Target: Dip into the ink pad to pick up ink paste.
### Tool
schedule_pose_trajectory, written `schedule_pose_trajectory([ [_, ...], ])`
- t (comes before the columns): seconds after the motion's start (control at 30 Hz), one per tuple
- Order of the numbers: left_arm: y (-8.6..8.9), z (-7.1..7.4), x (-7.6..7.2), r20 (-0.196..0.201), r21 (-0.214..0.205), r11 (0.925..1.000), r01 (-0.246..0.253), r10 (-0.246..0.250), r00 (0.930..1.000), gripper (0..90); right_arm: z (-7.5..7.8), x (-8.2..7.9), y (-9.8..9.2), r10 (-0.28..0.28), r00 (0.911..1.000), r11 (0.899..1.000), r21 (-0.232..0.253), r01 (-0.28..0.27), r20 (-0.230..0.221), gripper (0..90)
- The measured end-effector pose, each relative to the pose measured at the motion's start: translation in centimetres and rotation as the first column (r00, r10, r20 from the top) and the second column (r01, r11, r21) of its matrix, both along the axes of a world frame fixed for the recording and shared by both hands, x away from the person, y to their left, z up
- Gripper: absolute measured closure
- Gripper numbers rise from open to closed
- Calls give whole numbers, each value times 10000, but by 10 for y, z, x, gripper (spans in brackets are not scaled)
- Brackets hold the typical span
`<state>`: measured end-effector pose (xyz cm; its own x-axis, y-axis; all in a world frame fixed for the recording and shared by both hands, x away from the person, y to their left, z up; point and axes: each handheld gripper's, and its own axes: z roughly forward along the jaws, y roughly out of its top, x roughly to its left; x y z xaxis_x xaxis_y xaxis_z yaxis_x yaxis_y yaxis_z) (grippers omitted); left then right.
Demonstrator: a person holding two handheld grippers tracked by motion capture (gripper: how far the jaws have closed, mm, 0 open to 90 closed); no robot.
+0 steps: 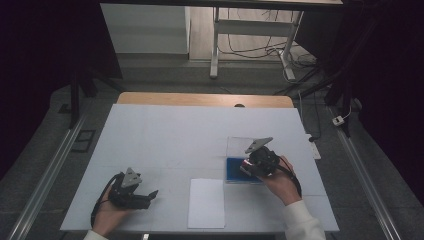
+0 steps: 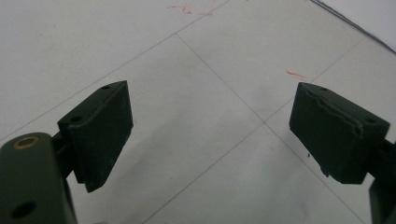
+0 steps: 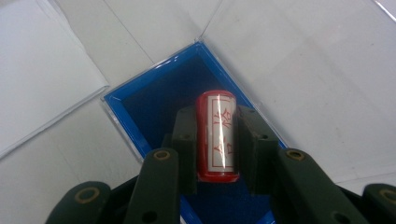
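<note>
One glossy red cylinder [image 3: 217, 137], blue felt-lined tray [image 3: 140, 105]

free: table left half [image 1: 150, 135] | obstacles: blue box [image 1: 232, 172], paper sheet [image 1: 206, 202]

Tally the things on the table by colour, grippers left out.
Red: 1, the red stamp
Blue: 1, the blue tray
White: 1, the white sheet
Clear: 1, the clear lid
Total: 4
</note>
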<state>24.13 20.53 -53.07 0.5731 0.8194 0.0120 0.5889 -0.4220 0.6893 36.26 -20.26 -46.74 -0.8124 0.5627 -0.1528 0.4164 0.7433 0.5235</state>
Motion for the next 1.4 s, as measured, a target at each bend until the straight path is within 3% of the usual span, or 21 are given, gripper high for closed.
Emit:
schedule_pose_trajectory([
  [0.13, -1, 0, 0, -17, 36, 10000, 13, -13, 10000, 135, -2, 1, 5, -84, 9999, 9989, -457, 81, -59, 704],
  [0.37, -2, 1, -2, 12, 18, 10000, 27, -27, 10000, 135, -4, -1, 9, -204, 9998, 9968, -775, 204, 15, 707],
  [0.57, -2, 0, -1, -19, 15, 10000, 35, -35, 10000, 135, -5, 0, 6, -226, 9997, 9986, -491, 221, -86, 707],
  [1.17, -2, -1, -1, -45, 83, 10000, 33, -32, 10000, 134, -7, 0, 4, -216, 9998, 9991, -364, 215, -2, 705],
  [1.33, -2, 0, -1, 12, 99, 10000, -6, 6, 10000, 134, -4, -1, 0, -121, 9998, 9999, -21, 121, 143, 702],
  [1.4, -2, 0, -1, 20, 58, 10000, 24, -24, 10000, 134, -1, -1, -2, -137, 9999, 9998, 155, 137, -5, 700],
])
